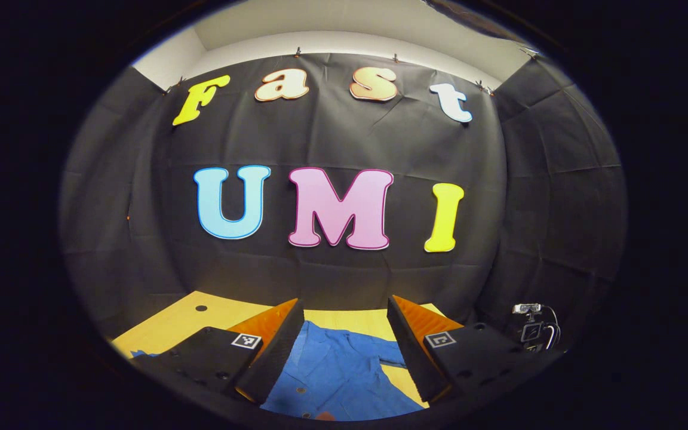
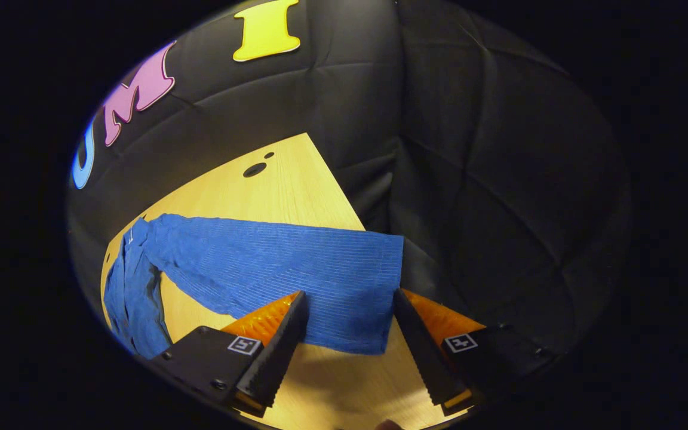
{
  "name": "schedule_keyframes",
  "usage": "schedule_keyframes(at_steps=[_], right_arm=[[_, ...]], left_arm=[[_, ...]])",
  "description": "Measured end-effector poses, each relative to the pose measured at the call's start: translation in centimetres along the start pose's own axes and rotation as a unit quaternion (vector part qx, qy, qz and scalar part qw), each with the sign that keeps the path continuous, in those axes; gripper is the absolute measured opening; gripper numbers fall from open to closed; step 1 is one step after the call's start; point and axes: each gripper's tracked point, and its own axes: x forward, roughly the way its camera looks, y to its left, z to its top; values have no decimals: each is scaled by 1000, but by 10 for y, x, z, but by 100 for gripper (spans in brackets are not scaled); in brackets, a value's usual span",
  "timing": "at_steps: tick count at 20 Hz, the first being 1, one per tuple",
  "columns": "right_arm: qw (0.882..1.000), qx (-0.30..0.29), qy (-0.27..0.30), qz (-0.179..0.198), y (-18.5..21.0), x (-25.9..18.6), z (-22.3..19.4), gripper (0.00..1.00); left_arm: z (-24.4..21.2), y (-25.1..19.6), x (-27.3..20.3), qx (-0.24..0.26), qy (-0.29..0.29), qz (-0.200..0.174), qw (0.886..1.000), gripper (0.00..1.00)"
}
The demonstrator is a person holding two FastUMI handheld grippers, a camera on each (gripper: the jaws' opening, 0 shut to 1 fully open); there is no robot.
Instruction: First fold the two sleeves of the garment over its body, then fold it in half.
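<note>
Booth: black cloth wall (image 1: 332,149) hangs behind and at the sides of a pale wooden bench (image 1: 171,325), which has round dark holes near its far edge.
Far left: a small blue piece of cloth lies at the bench edge in the left gripper view – too little shows to tell what part it is.
Left hand-held gripper (image 1: 344,352): fingers wide apart, nothing between them is gripped; it hovers above the garment's body.
Garment (image 1: 338,373): blue, spread flat on the bench; small buttons show on it near the lower edge.
Small camera device (image 1: 532,328): stands at the far right with cables, beside the cloth wall.
Sleeve (image 2: 272,269): in the right gripper view it stretches flat across the bench – its cuff end reaches the bench's edge.
Right hand-held gripper (image 2: 347,346): fingers spread wide on both sides of the cuff end, holding nothing.
</note>
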Motion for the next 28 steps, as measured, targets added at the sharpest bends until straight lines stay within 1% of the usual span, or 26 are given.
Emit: schedule_keyframes(at_steps=[1,3,4,5,7,8,10,11,16,19,22,25,28], right_arm=[[1000,-7,0,-11,-4,4,-3,93],[1000,-14,1,-28,-12,3,-5,62],[1000,-5,5,-24,-11,2,-7,53],[1000,1,7,-23,-10,0,-7,41],[1000,12,13,-16,-7,1,-9,25],[1000,15,16,-9,-4,0,-10,22],[999,23,20,-8,-3,-1,-12,22],[1000,22,18,-10,-3,1,-9,2],[1000,-3,17,2,6,-8,-15,2],[1000,-12,1,4,10,-28,-12,2],[999,-20,-36,12,24,-57,-5,2],[995,-41,-90,17,45,-100,7,2],[991,-42,-123,35,83,-145,18,2]], left_arm=[[-3,0,0,-3,4,-1,1000,82],[-7,2,1,-3,11,1,1000,82],[-8,4,2,-3,12,2,1000,82],[-7,5,2,-3,12,3,1000,82],[-4,5,3,-3,10,1,1000,82],[-5,5,3,-2,9,0,1000,82],[-4,5,2,5,7,-4,1000,82],[-5,5,1,8,8,-6,1000,82],[-3,6,-8,13,3,-13,1000,82],[0,13,-18,10,-5,-10,1000,82],[-3,17,-29,1,-10,-16,1000,82],[1,20,-38,5,-15,-43,999,82],[16,41,-47,14,-47,-56,997,82]])
